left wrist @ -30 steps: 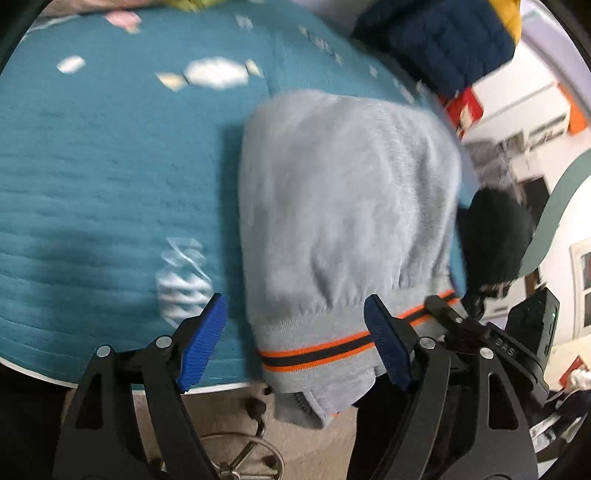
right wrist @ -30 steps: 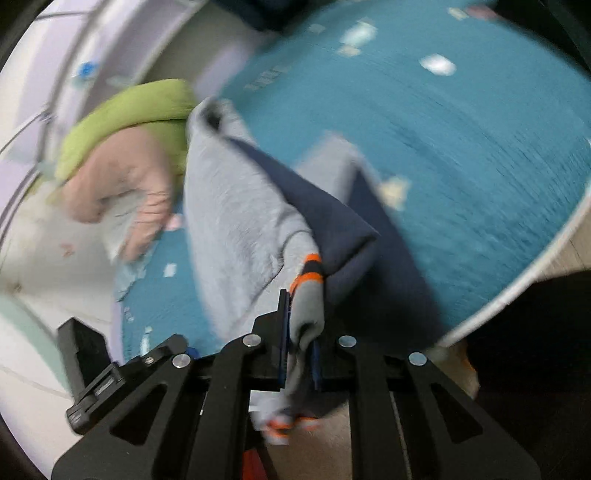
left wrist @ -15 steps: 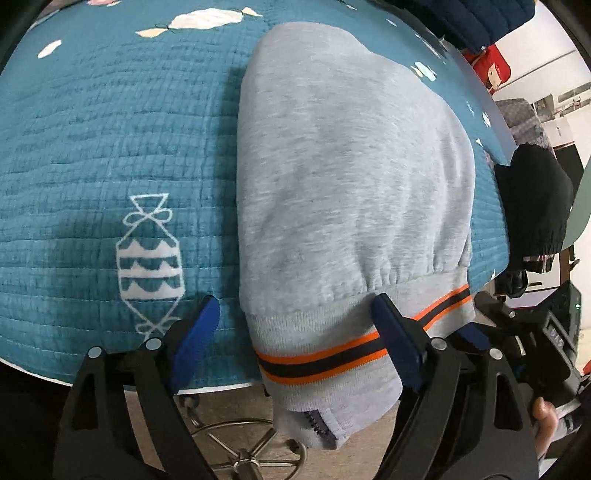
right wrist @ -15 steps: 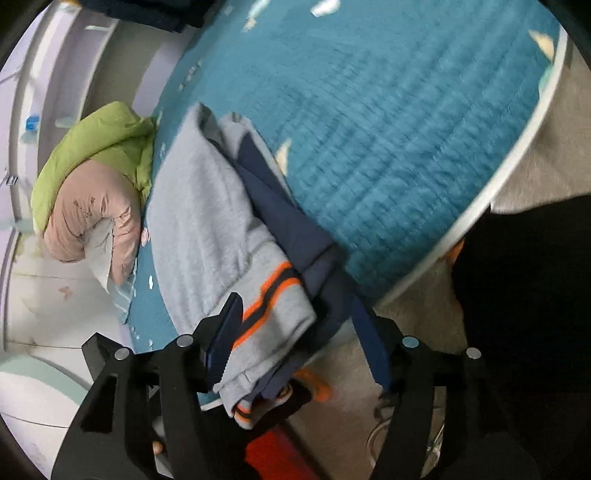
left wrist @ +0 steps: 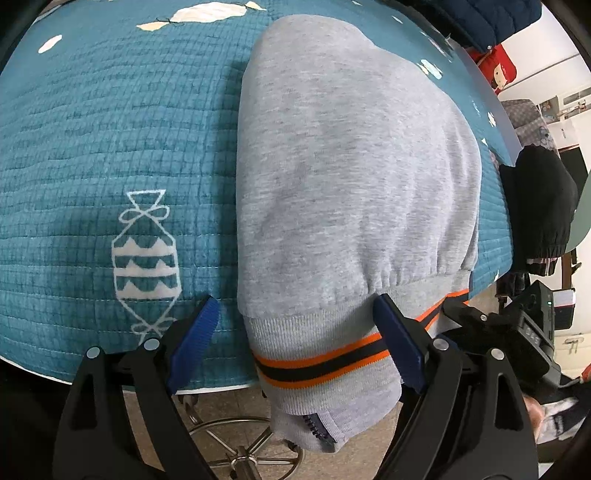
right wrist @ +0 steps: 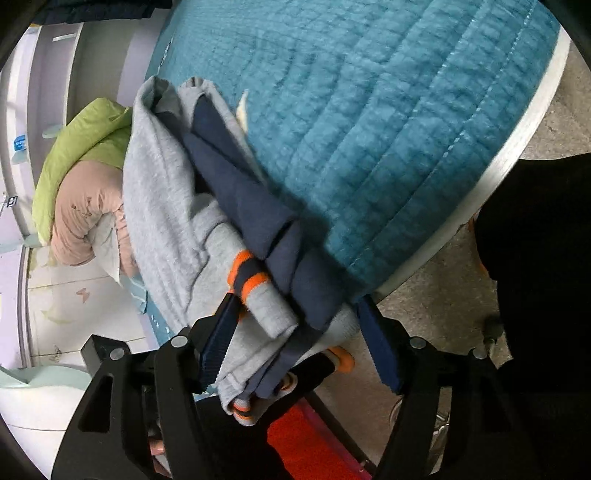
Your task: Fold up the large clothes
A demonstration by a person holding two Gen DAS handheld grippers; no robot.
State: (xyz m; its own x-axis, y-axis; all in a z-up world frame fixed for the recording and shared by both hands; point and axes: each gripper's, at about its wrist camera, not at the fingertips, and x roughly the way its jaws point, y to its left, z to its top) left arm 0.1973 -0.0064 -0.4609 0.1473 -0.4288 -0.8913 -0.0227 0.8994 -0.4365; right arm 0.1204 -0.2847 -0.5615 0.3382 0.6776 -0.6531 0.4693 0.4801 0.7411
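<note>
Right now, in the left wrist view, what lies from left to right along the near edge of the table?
White fish-shaped print on the teal quilted cover → folded grey sweatshirt with orange-and-black striped hem → black garment hanging off the table's edge.

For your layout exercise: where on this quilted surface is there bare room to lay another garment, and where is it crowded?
Free: the teal quilt left of the grey sweatshirt, toward the near edge. Crowded: the sweatshirt's right, by the black garment, and the far-right corner with the navy jacket.
</note>
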